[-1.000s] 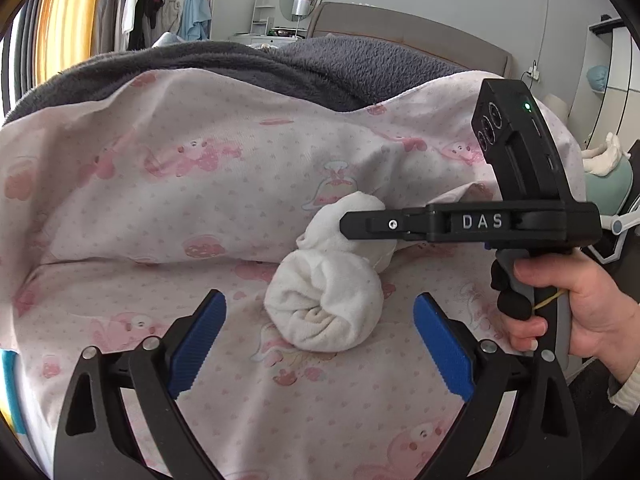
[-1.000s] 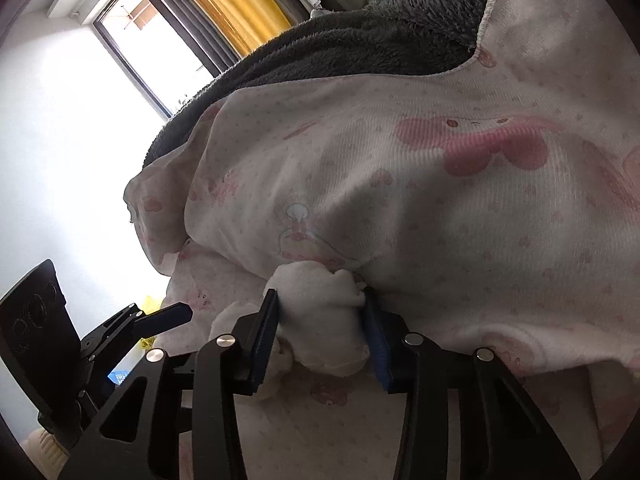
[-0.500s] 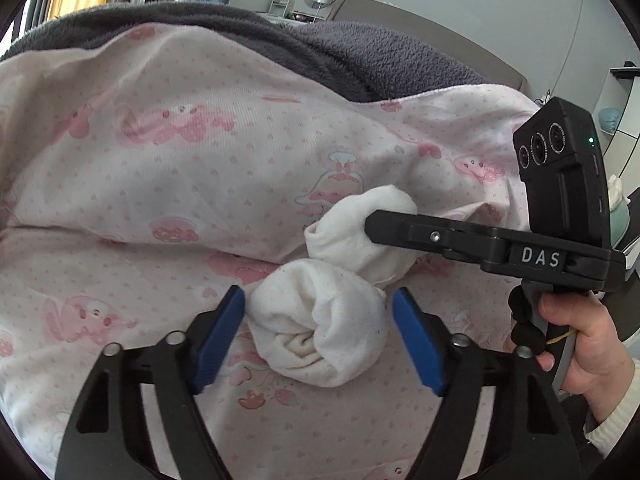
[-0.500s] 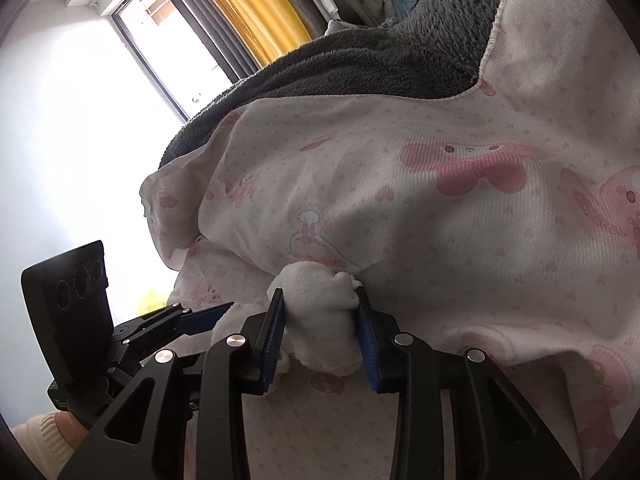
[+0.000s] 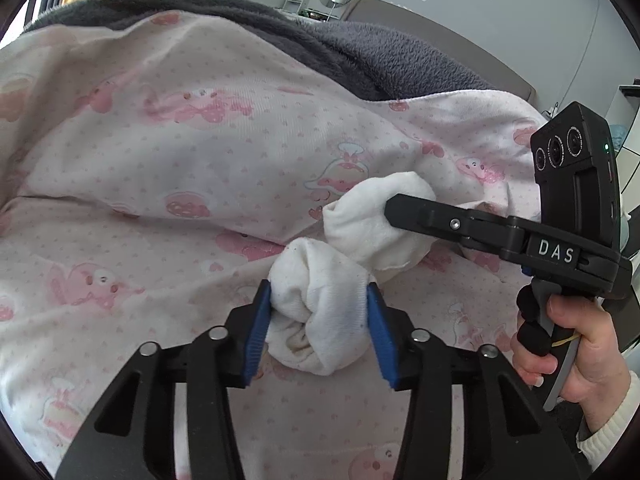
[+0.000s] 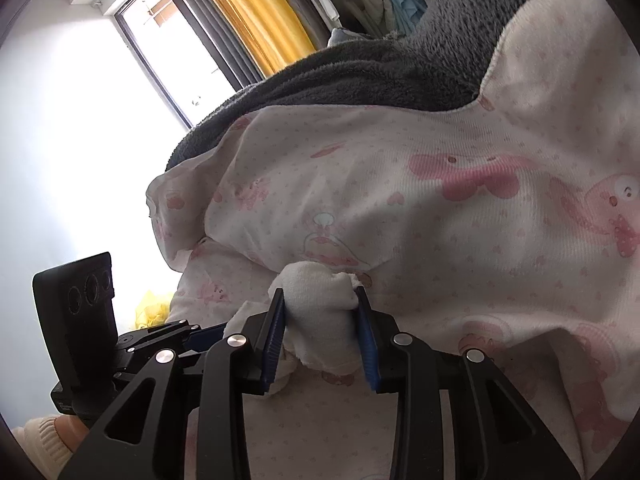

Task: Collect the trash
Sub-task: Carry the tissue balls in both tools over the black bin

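A rolled white sock [image 5: 320, 312] lies on the pink patterned sheet [image 5: 160, 264]. My left gripper [image 5: 318, 338] is shut on this sock, blue pads on both its sides. A second white sock [image 5: 372, 228] lies just behind and to the right, touching the first. My right gripper [image 6: 322, 332] is shut on that second sock [image 6: 320, 300]; in the left wrist view its black finger [image 5: 440, 220] lies across the sock. The left gripper's body [image 6: 80, 320] shows at lower left in the right wrist view.
A pink patterned quilt [image 5: 240, 128] bulges up behind the socks, with a grey fleece blanket [image 5: 380, 56] over it. A yellow curtain [image 6: 248, 28] and a bright window [image 6: 160, 40] stand beyond the bed. Something yellow [image 6: 154, 310] lies beside the bed.
My left gripper has moved forward and closed from wide open onto the nearer sock. The right gripper has stayed shut on the farther sock and narrowed a little.
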The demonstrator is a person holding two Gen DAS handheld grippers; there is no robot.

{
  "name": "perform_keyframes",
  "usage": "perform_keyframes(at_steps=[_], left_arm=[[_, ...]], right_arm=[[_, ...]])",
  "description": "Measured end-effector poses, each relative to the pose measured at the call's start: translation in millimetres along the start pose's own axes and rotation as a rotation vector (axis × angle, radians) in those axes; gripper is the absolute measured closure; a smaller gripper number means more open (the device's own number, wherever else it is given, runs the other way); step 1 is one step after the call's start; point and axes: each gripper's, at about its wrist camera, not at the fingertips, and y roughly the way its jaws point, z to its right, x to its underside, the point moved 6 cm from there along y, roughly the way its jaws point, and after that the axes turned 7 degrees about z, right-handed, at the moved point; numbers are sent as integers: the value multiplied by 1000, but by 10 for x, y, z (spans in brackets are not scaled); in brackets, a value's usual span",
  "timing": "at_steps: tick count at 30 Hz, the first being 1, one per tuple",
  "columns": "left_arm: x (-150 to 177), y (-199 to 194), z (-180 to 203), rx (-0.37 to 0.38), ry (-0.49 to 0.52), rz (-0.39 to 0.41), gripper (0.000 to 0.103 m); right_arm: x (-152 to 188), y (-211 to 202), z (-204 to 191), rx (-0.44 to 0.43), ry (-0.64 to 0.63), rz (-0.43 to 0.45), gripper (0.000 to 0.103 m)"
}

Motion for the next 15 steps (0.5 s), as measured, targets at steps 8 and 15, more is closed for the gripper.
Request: perform_keyframes(at_steps=[8,15], left_arm=[[-8,-339,5,-59,0,51,57],[18,-632,-13,-112,-19,102,58]], right_arm=[[-24,-272,-121,33,-16,40,69],[30,-426,-374,60,-68,49,69]])
